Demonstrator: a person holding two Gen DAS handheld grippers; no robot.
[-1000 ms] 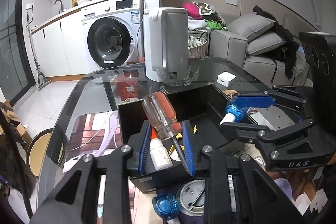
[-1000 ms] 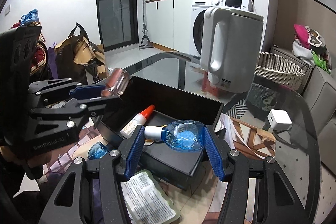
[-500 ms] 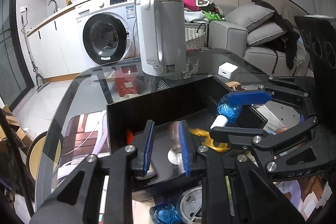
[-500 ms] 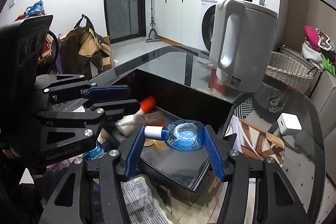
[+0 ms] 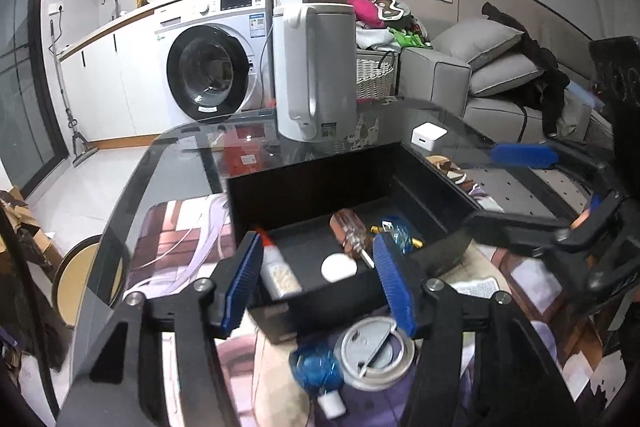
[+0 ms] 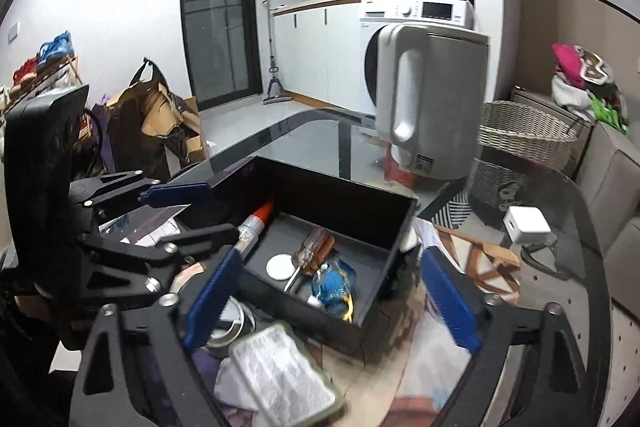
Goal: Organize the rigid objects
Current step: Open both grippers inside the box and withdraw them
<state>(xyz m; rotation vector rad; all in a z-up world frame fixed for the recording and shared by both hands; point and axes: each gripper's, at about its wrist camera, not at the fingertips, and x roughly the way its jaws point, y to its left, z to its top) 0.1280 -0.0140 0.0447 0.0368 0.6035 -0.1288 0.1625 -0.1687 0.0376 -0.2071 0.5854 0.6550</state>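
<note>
**Both tongs wide, things lie in the box**

The left tongs (image 5: 318,285) are spread wide and hold nothing. The right tongs (image 6: 328,297) are spread wide too, with nothing in them. Both hang just over the near edge of the black box (image 6: 344,205) on the glass table (image 6: 304,143). In the box lie a screwdriver (image 6: 310,253), a blue bottle (image 6: 334,283), a glue tube (image 6: 252,225) leaning on the wall, and a white disc (image 6: 279,266). A kettle (image 5: 316,71) stands behind the box.
</note>
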